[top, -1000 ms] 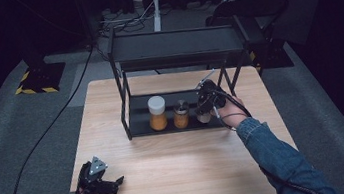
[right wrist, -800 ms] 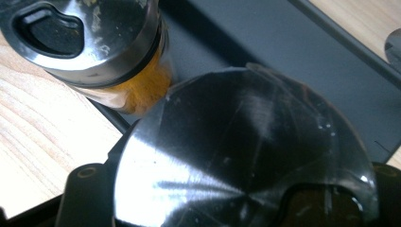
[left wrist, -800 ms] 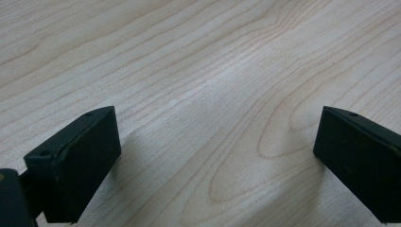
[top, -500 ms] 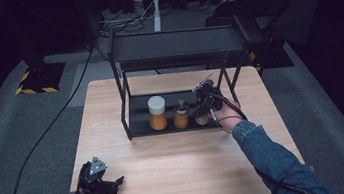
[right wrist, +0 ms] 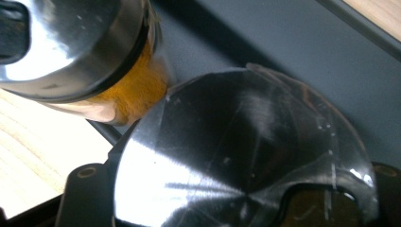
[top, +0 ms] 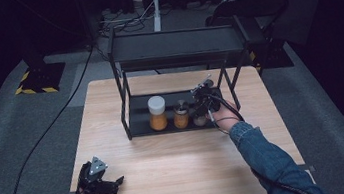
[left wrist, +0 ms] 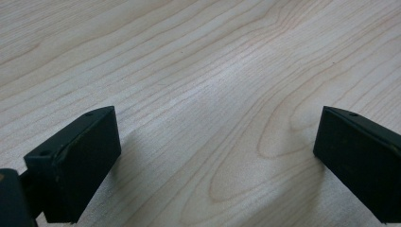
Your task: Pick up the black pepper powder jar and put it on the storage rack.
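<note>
Right gripper [top: 200, 107] is at the rack's [top: 139, 126] lower shelf, jaws either side of a small steel-capped jar [right wrist: 241, 156]; grip can't be confirmed. Jar stands upright, cap up, beside an orange spice jar [top: 181, 115]. Left gripper [top: 113, 184] rests wide open, empty, on the table [top: 189, 165].

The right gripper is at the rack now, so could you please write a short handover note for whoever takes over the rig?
Left gripper: open, idle, low over the table's near left corner.
Right gripper: inside the rack, jaws on either side of the small metal-lidded jar; grip unconfirmed.
On the lower shelf: white-lidded jar, orange spice jar, the small jar rightmost.
Done: the reach. Left: probably close and lift out.
</note>
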Demonstrator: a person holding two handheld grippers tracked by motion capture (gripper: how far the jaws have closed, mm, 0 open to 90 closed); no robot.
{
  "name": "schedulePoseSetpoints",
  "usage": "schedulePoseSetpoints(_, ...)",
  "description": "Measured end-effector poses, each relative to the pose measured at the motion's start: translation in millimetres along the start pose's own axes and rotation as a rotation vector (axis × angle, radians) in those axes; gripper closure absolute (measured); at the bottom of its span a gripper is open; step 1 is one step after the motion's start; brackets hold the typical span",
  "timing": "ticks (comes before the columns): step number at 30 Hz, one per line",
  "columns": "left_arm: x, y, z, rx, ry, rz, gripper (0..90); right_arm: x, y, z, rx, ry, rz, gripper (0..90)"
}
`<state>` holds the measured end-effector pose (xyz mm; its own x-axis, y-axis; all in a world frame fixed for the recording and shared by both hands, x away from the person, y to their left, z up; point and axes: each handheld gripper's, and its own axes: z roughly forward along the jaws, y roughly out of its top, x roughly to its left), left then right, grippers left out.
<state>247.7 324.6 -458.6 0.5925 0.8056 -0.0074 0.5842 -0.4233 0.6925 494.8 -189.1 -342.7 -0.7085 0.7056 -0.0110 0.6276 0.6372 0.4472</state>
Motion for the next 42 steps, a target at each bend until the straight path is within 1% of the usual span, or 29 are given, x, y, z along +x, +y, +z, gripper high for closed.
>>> schedulePoseSetpoints(3, -0.1, 0.1, -0.1, 0.001, 0.001, 0.000, 1.6, -1.5, -1.0, 0.4, -0.005, 0.007, 0.011, 30.6)
schedulePoseSetpoints(7, 0.0, 0.0, 0.0, 0.000, 0.000, 0.000, 1.6, -2.8, -0.5, 0.3, 0.001, 0.012, 0.014, 30.2)
schedulePoseSetpoints(9, 0.0, 0.0, 0.0, 0.000, 0.000, 0.000, 1.6, -1.9, -2.9, -2.2, -0.016, 0.006, 0.006, 25.0)
schedulePoseSetpoints(10, 0.0, 0.0, 0.0, 0.000, 0.000, 0.000, 1.6, -1.3, -3.2, -3.6, -0.020, 0.002, 0.010, 23.5)
schedulePoseSetpoints(12, -0.1, 0.0, 0.0, 0.000, 0.000, 0.000, 1.6, -0.9, -5.0, -8.8, -0.038, -0.001, 0.013, 20.0)
schedulePoseSetpoints(15, -0.1, 0.0, 0.0, 0.000, 0.000, 0.000, 1.6, -0.5, -6.0, -15.7, -0.045, -0.001, 0.017, 16.6)
schedulePoseSetpoints(16, -0.1, 0.0, 0.0, 0.000, 0.000, 0.000, 1.6, 1.1, -7.5, -20.3, -0.052, -0.007, 0.007, 15.1)
schedulePoseSetpoints(17, -0.1, 0.0, 0.0, 0.000, 0.000, 0.000, 1.6, 1.1, -7.5, -20.3, -0.052, -0.007, 0.007, 15.1)
schedulePoseSetpoints(19, -0.1, 0.0, 0.0, 0.000, 0.000, 0.000, 1.6, 3.9, -11.2, -28.6, -0.070, -0.016, 0.001, 14.8)
schedulePoseSetpoints(24, -0.1, 0.0, 0.0, 0.000, 0.000, 0.000, 1.6, 8.7, -16.8, -41.6, -0.093, -0.030, -0.012, 12.5)
schedulePoseSetpoints(25, -0.1, 0.0, 0.0, 0.000, 0.000, 0.000, 1.6, 8.7, -16.8, -41.6, -0.093, -0.030, -0.012, 12.5)
schedulePoseSetpoints(26, -0.1, 0.0, 0.0, 0.000, 0.000, -0.001, 1.6, 10.6, -19.7, -47.3, -0.106, -0.034, -0.017, 11.8)
schedulePoseSetpoints(27, -0.1, 0.0, 0.0, 0.000, 0.000, -0.001, 1.6, 10.6, -19.7, -47.3, -0.106, -0.034, -0.017, 11.8)
schedulePoseSetpoints(28, -0.1, 0.0, 0.0, 0.000, 0.000, -0.001, 1.6, 12.4, -22.7, -52.8, -0.116, -0.038, -0.021, 11.2)
schedulePoseSetpoints(30, -0.1, 0.0, 0.0, 0.000, 0.001, 0.000, 1.6, 13.4, -24.9, -55.5, -0.125, -0.041, -0.022, 11.0)
schedulePoseSetpoints(31, -0.1, 0.0, 0.0, 0.000, 0.000, -0.001, 1.6, 14.4, -29.2, -61.0, -0.138, -0.039, -0.023, 10.7)
schedulePoseSetpoints(32, -0.1, 0.0, 0.0, 0.000, 0.000, -0.001, 1.6, 14.4, -29.2, -61.0, -0.138, -0.039, -0.023, 10.7)
schedulePoseSetpoints(35, -0.2, -0.1, 0.0, 0.000, 0.001, -0.002, 1.6, 17.6, -38.4, -73.3, -0.161, -0.043, -0.030, 9.8)
schedulePoseSetpoints(36, -0.2, -0.1, 0.0, 0.000, 0.001, -0.002, 1.6, 17.6, -38.4, -73.3, -0.161, -0.043, -0.030, 9.8)
schedulePoseSetpoints(37, -0.5, -0.1, 0.0, 0.000, 0.004, -0.003, 1.6, 19.1, -43.2, -80.6, -0.173, -0.043, -0.032, 9.3)
schedulePoseSetpoints(38, -0.4, 0.0, 0.0, 0.000, 0.004, -0.003, 1.6, 19.1, -43.2, -80.6, -0.173, -0.043, -0.032, 9.3)
schedulePoseSetpoints(39, -0.5, 0.0, 0.0, 0.000, 0.004, -0.003, 1.6, 20.1, -45.7, -84.3, -0.179, -0.042, -0.030, 9.4)
schedulePoseSetpoints(40, -0.5, -0.1, 0.0, -0.001, 0.004, -0.003, 1.6, 21.7, -50.4, -91.7, -0.189, -0.042, -0.043, 9.4)
schedulePoseSetpoints(42, -0.4, -0.1, 0.0, -0.001, 0.004, -0.002, 1.6, 22.3, -56.4, -99.2, -0.208, -0.037, -0.045, 9.4)
